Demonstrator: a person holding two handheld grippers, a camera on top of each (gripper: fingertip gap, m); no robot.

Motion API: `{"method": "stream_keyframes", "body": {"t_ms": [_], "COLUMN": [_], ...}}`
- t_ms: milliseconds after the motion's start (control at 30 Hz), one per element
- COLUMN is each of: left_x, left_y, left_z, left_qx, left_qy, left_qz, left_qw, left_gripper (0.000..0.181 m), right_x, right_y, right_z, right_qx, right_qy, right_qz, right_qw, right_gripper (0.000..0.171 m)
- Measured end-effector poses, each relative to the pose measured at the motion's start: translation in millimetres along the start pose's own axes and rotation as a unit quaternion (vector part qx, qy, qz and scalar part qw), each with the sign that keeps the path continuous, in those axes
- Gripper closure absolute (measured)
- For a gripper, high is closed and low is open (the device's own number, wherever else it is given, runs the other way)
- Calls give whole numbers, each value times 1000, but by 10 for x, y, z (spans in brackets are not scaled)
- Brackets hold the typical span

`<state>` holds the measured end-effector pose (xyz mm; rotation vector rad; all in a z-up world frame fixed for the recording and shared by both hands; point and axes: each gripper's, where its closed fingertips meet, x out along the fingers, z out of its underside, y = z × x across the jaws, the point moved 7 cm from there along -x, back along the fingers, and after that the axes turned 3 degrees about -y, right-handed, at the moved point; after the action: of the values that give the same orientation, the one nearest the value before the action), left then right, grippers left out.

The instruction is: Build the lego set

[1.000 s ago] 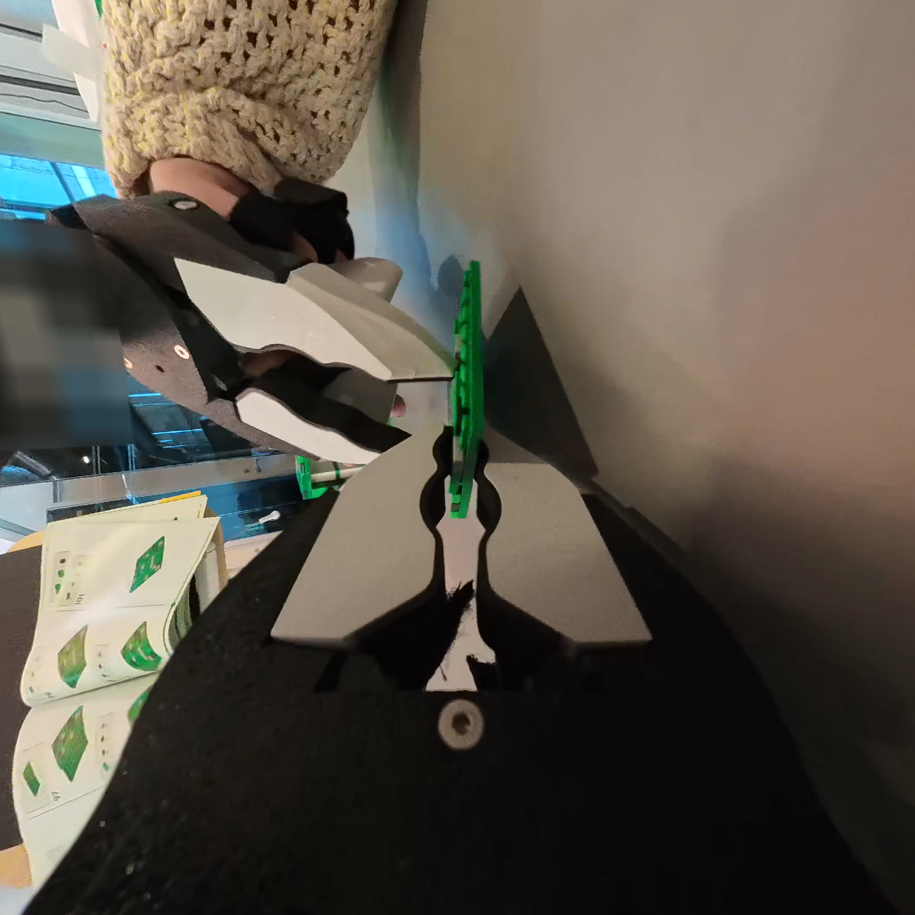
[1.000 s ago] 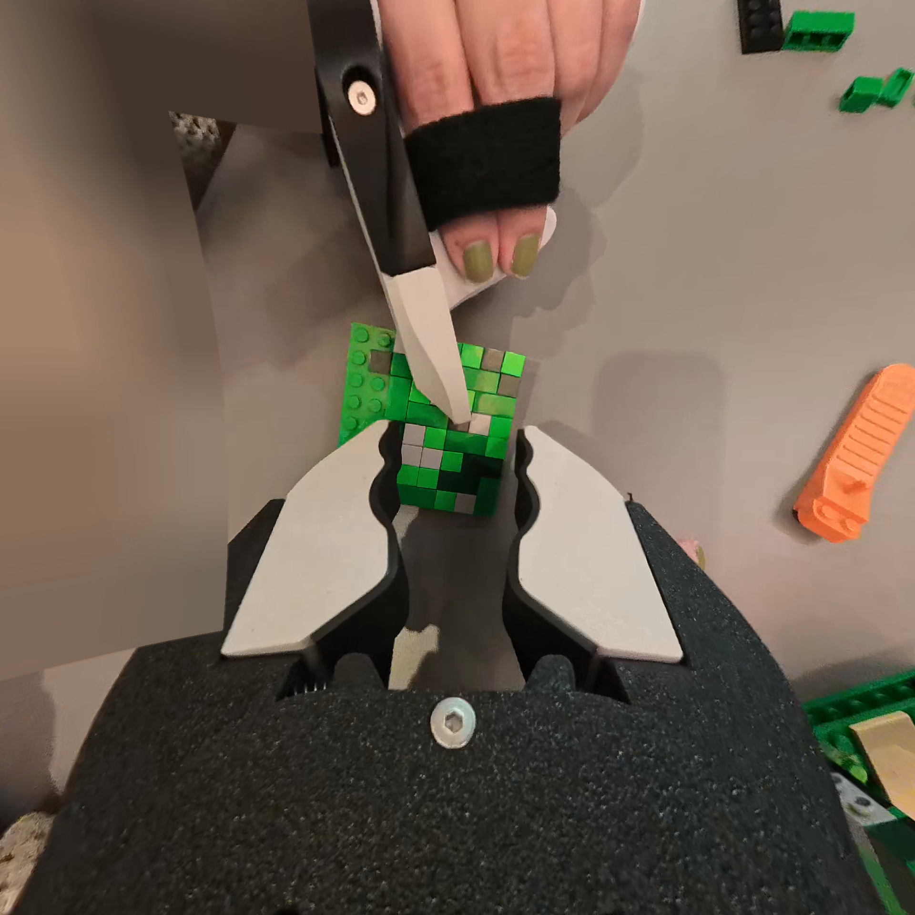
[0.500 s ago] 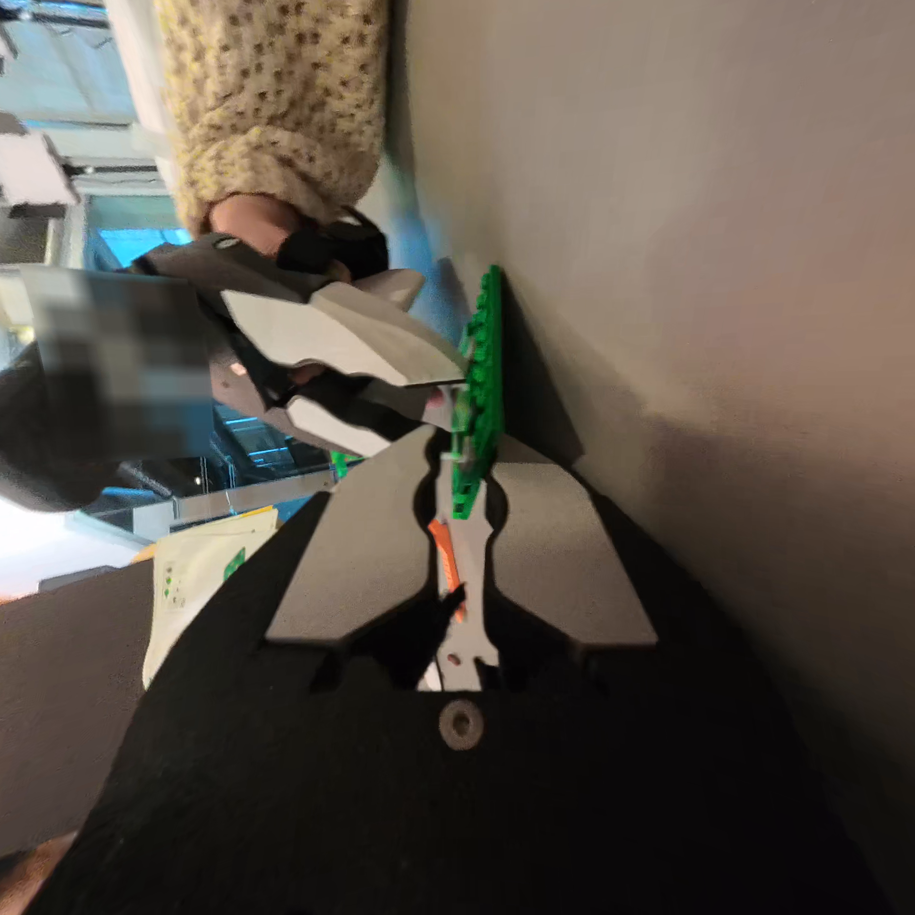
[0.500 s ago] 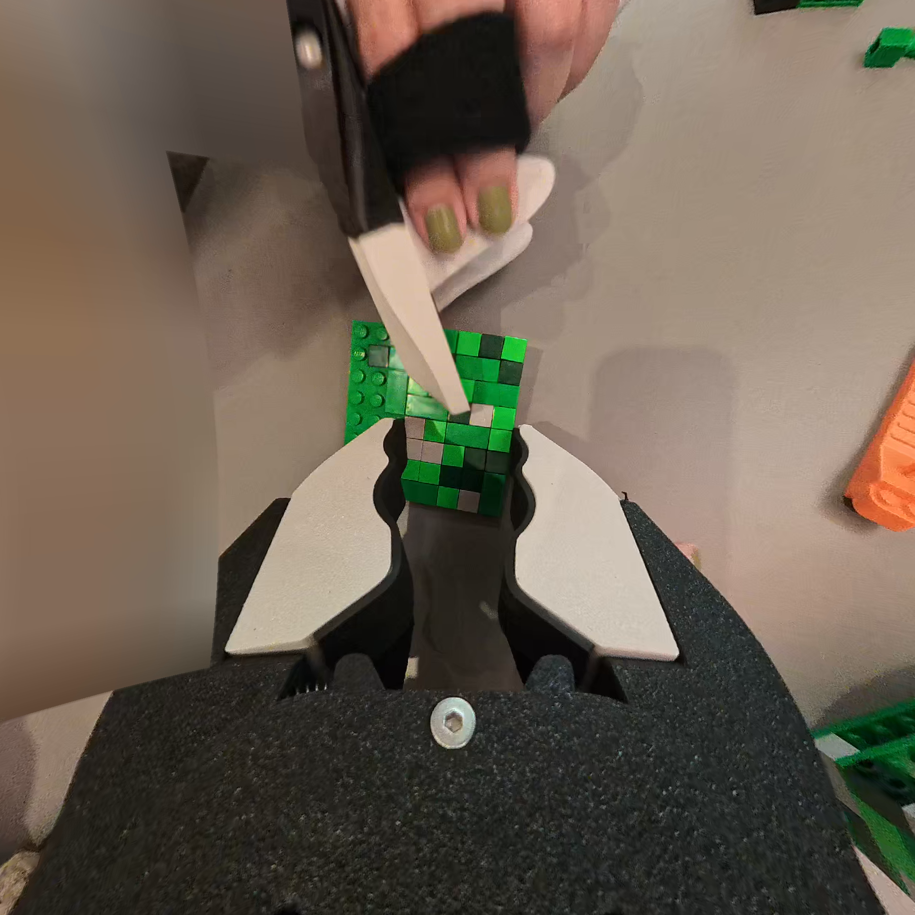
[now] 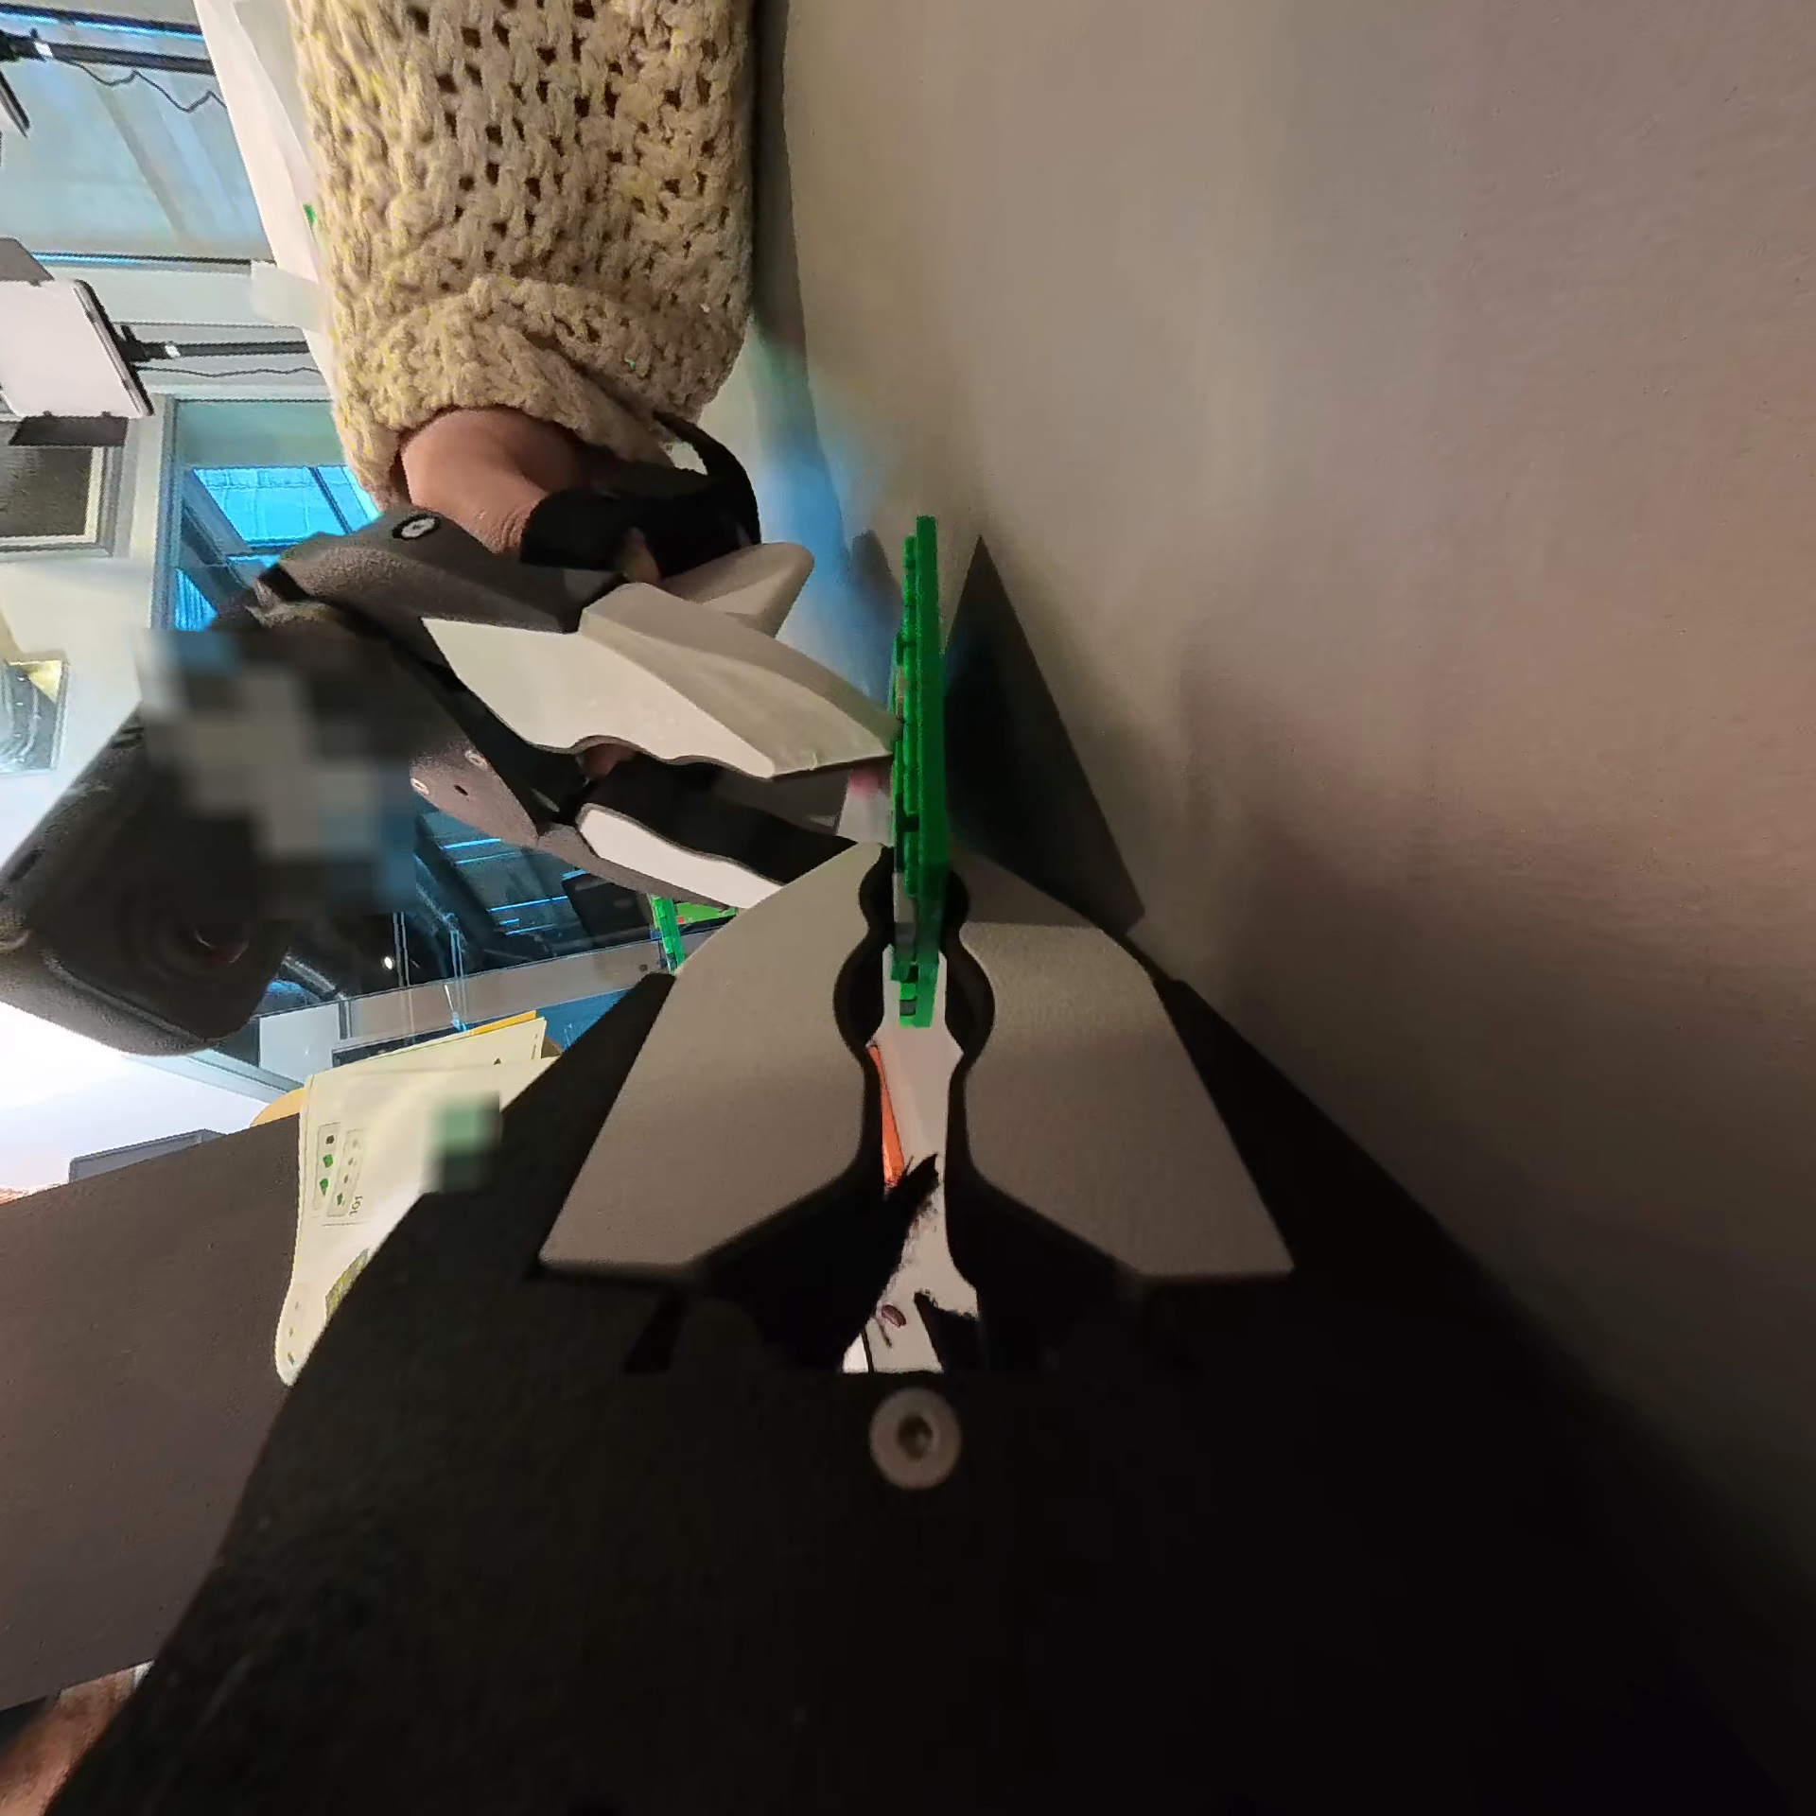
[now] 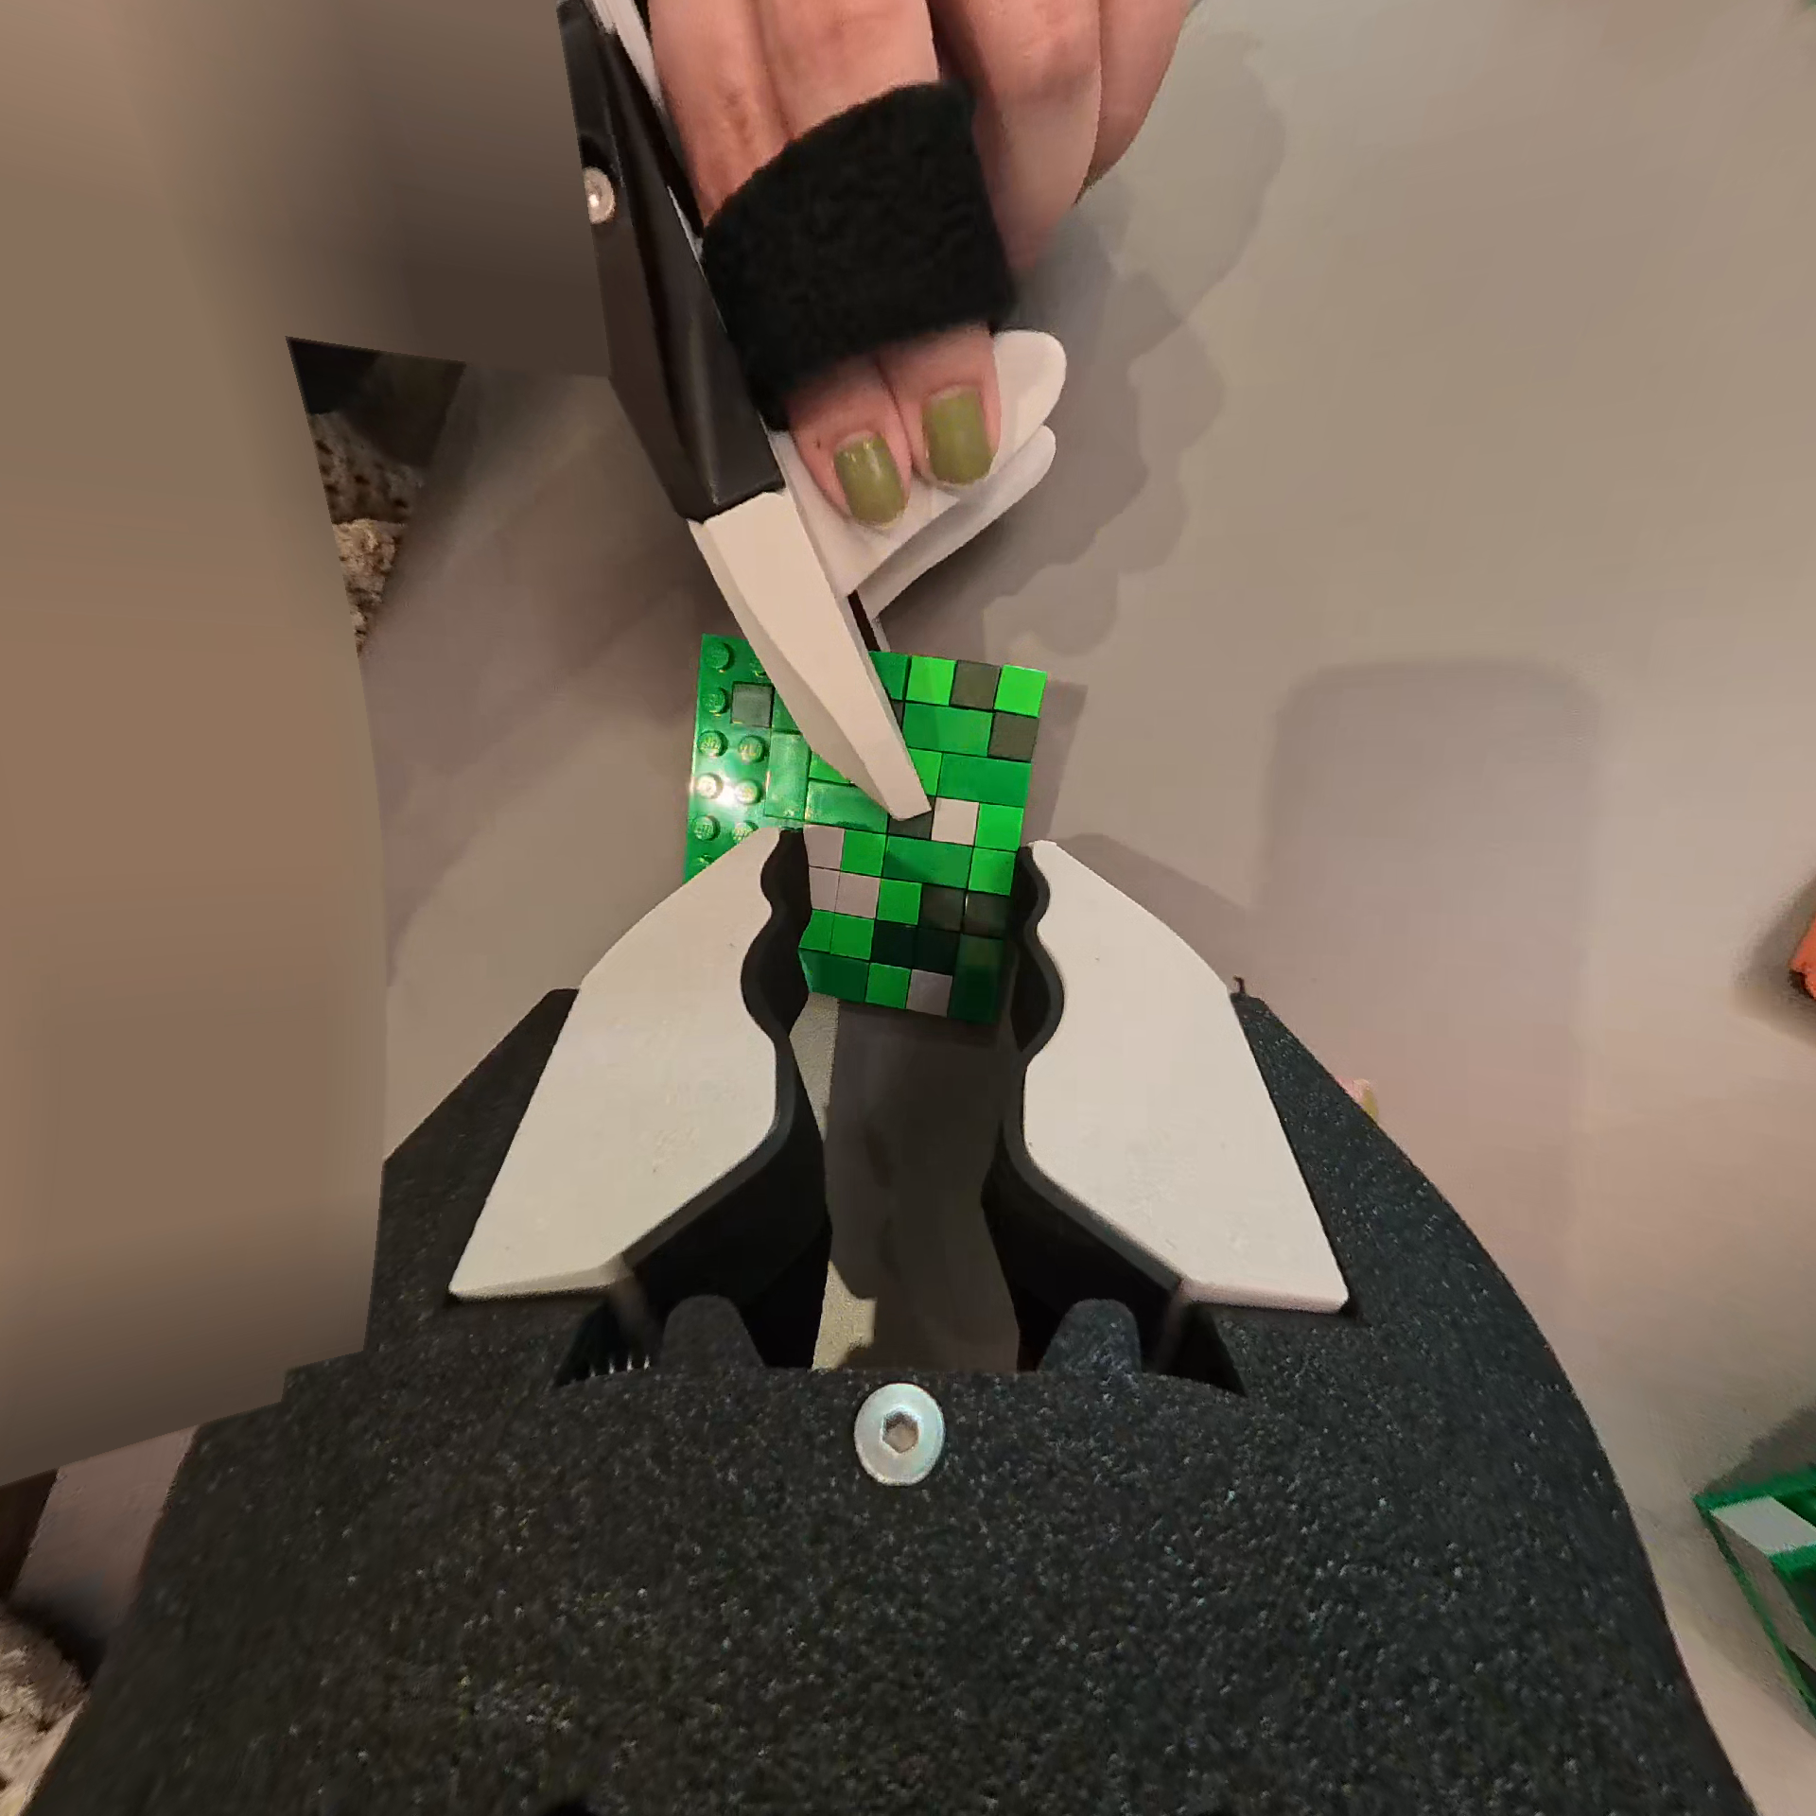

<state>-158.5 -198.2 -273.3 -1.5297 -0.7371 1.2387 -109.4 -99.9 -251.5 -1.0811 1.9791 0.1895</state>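
Left wrist view: grey desk (image 5: 1376, 491) is filling the right half of the frame, rotated so it is reading as vertical. Left gripper (image 5: 919, 884) is pinching the green lego plate (image 5: 924, 708) through its thickness, with one finger on the tiled face and one on the desk side. The plate is showing edge-on and is sitting right next to the desk; cannot tell if it is touching.

Right gripper (image 5: 875, 781) is coming in from the left and pointing at the tiled face, with its tips right at the plate. A cream knit sleeve (image 5: 531, 216) is showing above it. An instruction booklet (image 5: 393, 1160) is lying open low on the left, partly hidden behind the left gripper body. An orange sliver (image 5: 889, 1130) is showing through the gap between the left gripper's fingers; too little is visible to identify it.

Right wrist view: the right gripper's fingers are standing spread, with the plate's lower tiled part framed between them. Its left finger is overlapping the plate's studded strip; contact is not clear. The left hand (image 6: 884, 128), wearing a black strap (image 6: 855, 265), is holding the left gripper down from the top, with the upper finger's tip resting on the tiles near the plate's middle.

The tiles are mixing light green, dark green, grey and near-black. The bare studs (image 6: 727, 747) are running along the plate's left edge. Another green build (image 6: 1769, 1572) is poking in at the bottom right.
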Motion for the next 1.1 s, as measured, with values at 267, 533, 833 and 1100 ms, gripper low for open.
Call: {"method": "stream_keyframes", "body": {"t_ms": [267, 533, 833, 1100], "left_x": [16, 29, 52, 43], "left_y": [0, 5, -2, -8], "left_z": [1, 0, 21, -1], "left_qx": [-1, -25, -8, 16], "left_qy": [4, 10, -34, -40], "left_qz": [-7, -2, 1, -6], "left_qw": [1000, 1000, 999, 999], "left_gripper": [175, 175, 175, 175], "right_x": [-59, -59, 24, 27], "right_y": [86, 84, -45, -101], "right_z": [-9, 6, -34, -10], "right_qx": [7, -5, 31, 46], "right_qy": [8, 38, -6, -5], "right_qz": [-21, 6, 2, 22], "right_qw": [1000, 999, 1000, 999], "right_gripper": [142, 145, 120, 122]}}
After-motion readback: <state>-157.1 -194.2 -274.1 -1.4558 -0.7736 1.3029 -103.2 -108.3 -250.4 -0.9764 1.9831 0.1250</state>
